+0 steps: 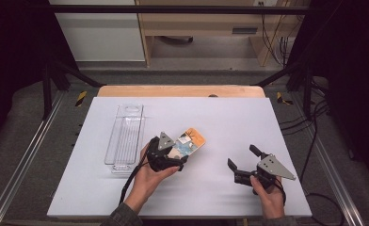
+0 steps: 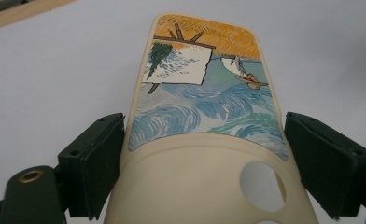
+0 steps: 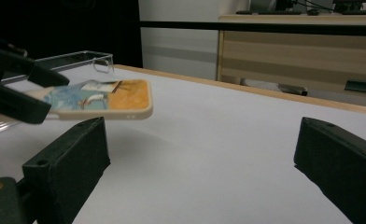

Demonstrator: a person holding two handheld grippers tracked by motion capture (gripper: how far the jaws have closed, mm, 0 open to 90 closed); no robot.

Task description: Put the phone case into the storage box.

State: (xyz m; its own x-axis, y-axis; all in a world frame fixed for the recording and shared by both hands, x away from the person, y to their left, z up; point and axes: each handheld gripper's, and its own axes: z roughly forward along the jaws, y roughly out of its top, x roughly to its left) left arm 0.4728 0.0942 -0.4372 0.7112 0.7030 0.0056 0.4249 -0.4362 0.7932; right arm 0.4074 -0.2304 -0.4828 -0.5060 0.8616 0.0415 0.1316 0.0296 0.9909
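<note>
A lab or test room: a white-topped table [image 1: 248, 122] inside a metal frame [image 1: 182, 9], black curtains [image 1: 13, 56] at both sides, loose cables [image 1: 309, 117] on the floor, a wooden desk [image 1: 211, 23] behind

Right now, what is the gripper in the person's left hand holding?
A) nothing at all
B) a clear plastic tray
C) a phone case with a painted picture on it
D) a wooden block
C: in the left gripper view the left gripper has its jaws closed on the sides of the phone case, and the right gripper view shows the case lifted clear of the table.
</note>
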